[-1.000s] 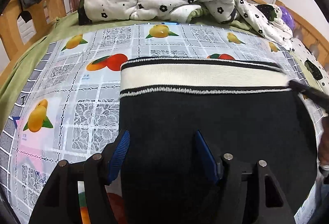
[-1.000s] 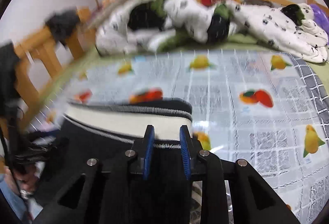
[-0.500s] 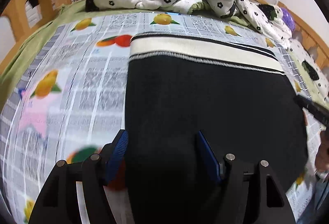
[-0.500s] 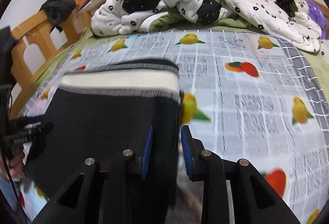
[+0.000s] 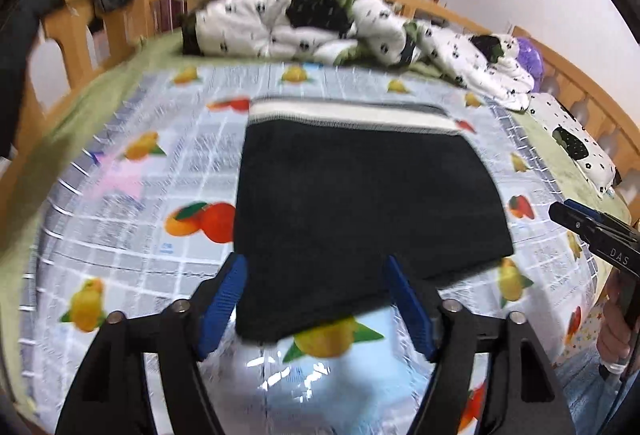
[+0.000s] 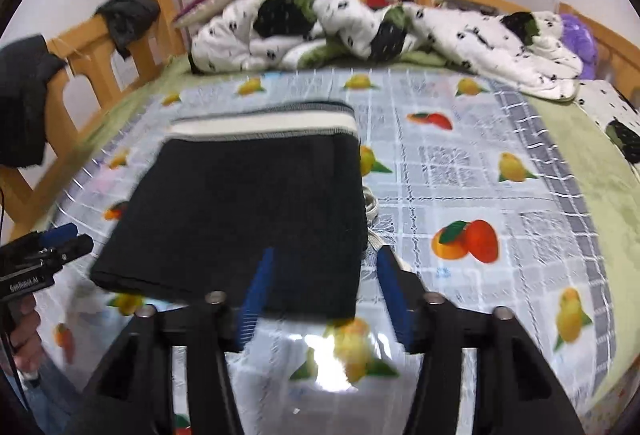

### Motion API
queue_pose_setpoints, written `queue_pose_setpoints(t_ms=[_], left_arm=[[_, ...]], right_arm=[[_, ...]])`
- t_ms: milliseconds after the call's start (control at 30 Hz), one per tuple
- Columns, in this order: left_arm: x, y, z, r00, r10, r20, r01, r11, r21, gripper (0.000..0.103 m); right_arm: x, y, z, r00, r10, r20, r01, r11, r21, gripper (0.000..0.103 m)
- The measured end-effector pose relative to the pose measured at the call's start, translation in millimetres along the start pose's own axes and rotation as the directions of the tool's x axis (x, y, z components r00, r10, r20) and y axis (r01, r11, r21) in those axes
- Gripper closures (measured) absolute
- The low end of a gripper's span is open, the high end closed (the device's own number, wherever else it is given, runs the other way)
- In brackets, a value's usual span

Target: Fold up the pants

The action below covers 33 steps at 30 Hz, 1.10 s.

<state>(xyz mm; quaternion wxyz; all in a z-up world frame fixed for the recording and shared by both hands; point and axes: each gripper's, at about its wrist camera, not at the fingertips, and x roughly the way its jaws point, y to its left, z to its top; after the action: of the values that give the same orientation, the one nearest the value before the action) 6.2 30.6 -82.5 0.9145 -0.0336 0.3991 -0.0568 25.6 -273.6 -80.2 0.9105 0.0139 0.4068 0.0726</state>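
The black pants (image 5: 360,195) lie folded into a compact rectangle on the fruit-print cloth, cream waistband (image 5: 348,113) at the far end. They also show in the right wrist view (image 6: 248,211). My left gripper (image 5: 316,299) is open and empty, just above the pants' near left edge. My right gripper (image 6: 324,287) is open and empty over the near right corner. A light drawstring (image 6: 372,211) peeks out at the pants' right edge. Each gripper shows at the side of the other's view: the right one (image 5: 592,235), the left one (image 6: 44,255).
The fruit-print cloth (image 6: 480,171) covers a bed with a wooden frame (image 6: 92,55). A crumpled white spotted quilt (image 5: 320,23) lies at the far end. Dark clothes (image 6: 24,99) hang on the left rail. A pillow (image 5: 576,143) lies at the right.
Both grippers have drawn back toward me and lifted off the pants. The right gripper has opened. The folded pants stay flat on the cloth.
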Motion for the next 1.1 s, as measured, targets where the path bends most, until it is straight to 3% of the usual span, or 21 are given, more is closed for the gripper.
queue_pose_setpoints(t_ms=[100, 200, 267, 333, 400, 633, 1100], left_arm=[[-28, -12, -3, 0.999, 0.038, 0.024, -0.039, 0.998, 0.045, 0.028], [-48, -19, -7, 0.997, 0.063, 0.047, -0.065, 0.997, 0.042, 0.025], [-57, -22, -9, 0.997, 0.066, 0.047, -0.068, 0.997, 0.025, 0.023], [-63, -24, -10, 0.996, 0.078, 0.04, -0.078, 0.997, 0.008, 0.023], [-67, -25, -11, 0.996, 0.078, 0.053, -0.078, 0.997, -0.004, 0.023], [-81, -31, -17, 0.99, 0.104, 0.096, -0.104, 0.995, -0.008, 0.023], [-87, -32, -19, 0.99, 0.103, 0.1, -0.102, 0.995, -0.016, 0.023]], right_arm=[[-32, 7, -7, 0.999, -0.023, 0.027, 0.023, 1.0, 0.004, 0.046], [-51, 16, -10, 0.999, -0.048, 0.02, 0.048, 0.999, -0.013, 0.037], [-63, 19, -12, 0.998, -0.06, 0.037, 0.06, 0.998, -0.004, 0.028], [-75, 24, -14, 0.995, -0.071, 0.07, 0.071, 0.997, 0.0, 0.009], [-83, 25, -17, 0.99, -0.095, 0.107, 0.095, 0.995, -0.001, 0.005], [-89, 28, -20, 0.987, -0.14, 0.081, 0.139, 0.99, 0.01, 0.004], [-92, 31, -27, 0.989, -0.133, 0.062, 0.131, 0.99, 0.045, 0.004]])
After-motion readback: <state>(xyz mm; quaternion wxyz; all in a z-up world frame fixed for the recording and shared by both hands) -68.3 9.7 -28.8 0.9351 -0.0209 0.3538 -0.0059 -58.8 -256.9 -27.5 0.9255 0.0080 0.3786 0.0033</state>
